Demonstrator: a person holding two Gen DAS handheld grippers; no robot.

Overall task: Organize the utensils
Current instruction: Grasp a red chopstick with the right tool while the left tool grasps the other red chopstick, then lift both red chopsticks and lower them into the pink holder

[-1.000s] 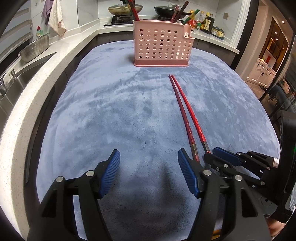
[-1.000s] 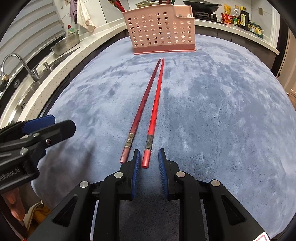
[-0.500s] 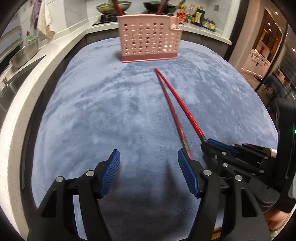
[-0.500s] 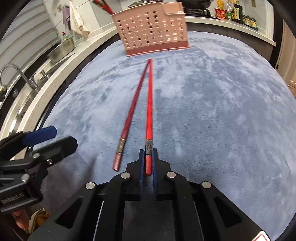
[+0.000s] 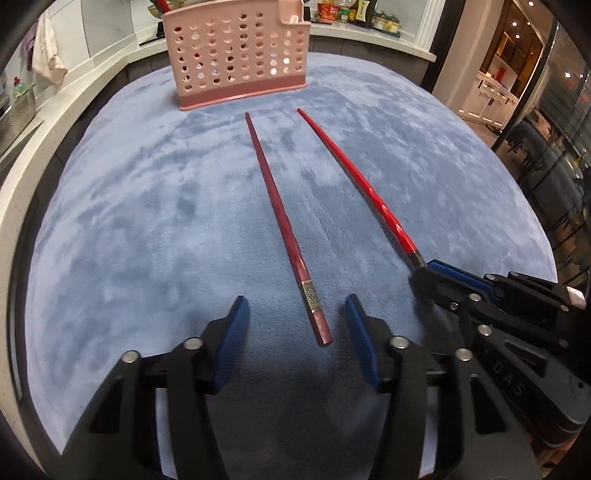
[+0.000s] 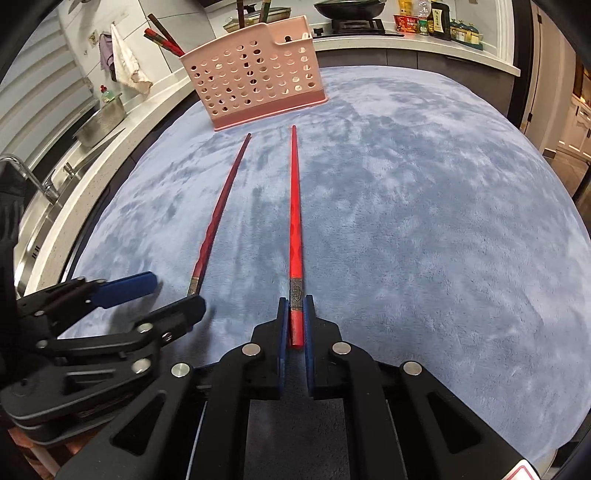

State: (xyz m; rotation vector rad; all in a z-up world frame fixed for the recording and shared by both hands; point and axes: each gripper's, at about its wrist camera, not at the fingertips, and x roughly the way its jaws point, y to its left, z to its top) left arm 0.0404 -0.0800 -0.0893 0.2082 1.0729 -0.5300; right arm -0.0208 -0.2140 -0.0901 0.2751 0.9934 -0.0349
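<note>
Blue plush cloth (image 5: pixel 147 221) over table, pink perforated holder (image 5: pixel 236 55) standing at far end, dark red chopstick (image 5: pixel 280 221) lying flat

Left wrist view: raised lettering (image 5: pixel 508 376) on the black body of my right gripper (image 5: pixel 424 271) reads "D A S". Nothing before or after it can be made out.

Right wrist view: the bottles (image 6: pixel 437 16) on the back counter (image 6: pixel 424 46) carry labels, too small to read. A red-edged sticker (image 6: pixel 524 474) shows only its corner, with no characters.
</note>
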